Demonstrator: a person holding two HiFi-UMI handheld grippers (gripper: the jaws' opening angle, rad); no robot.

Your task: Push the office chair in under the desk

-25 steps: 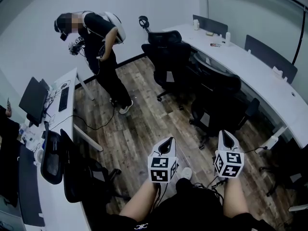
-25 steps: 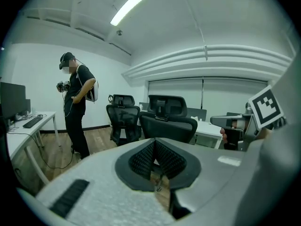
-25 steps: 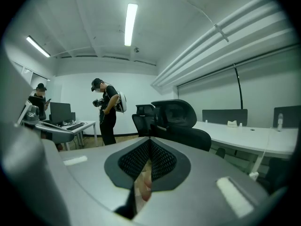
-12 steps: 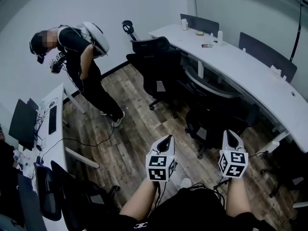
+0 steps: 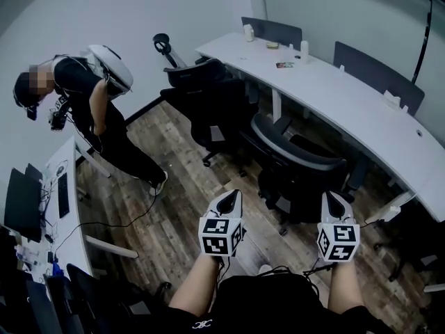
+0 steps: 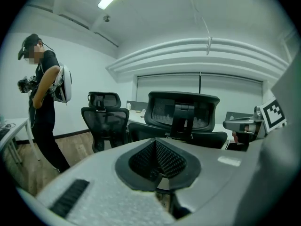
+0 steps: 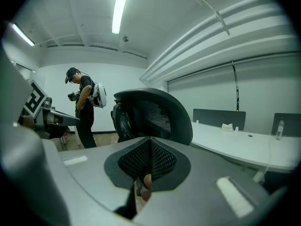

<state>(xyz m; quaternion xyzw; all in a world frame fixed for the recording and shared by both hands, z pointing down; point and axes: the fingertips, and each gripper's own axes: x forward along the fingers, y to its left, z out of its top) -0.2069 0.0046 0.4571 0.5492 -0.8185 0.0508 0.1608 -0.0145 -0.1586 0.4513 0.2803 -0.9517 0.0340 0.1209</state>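
Black mesh covers the back of the office chair [image 5: 295, 165], which stands on the wooden floor [image 5: 181, 200] with its back turned to me. It sits partly out from the long white desk [image 5: 348, 96], which curves away beyond it.

My left claw [image 5: 228, 202] and my right claw [image 5: 332, 202] are held side by side, both pointing at the chair. It stands just ahead of them, spanning the gap between the two. Each claw has its jaws pressed together with nothing between them. Seen along my right claw, the curved backrest looms close behind the jaws, and along my left claw the back and its centre post sit a little further off. Neither claw touches the chair as far as I can see.

A second black chair [image 5: 201, 96] stands further along the same desk. At the far left, a person [image 5: 90, 110] wearing a backpack stands beside another desk [image 5: 69, 218] carrying a monitor [image 5: 21, 204].
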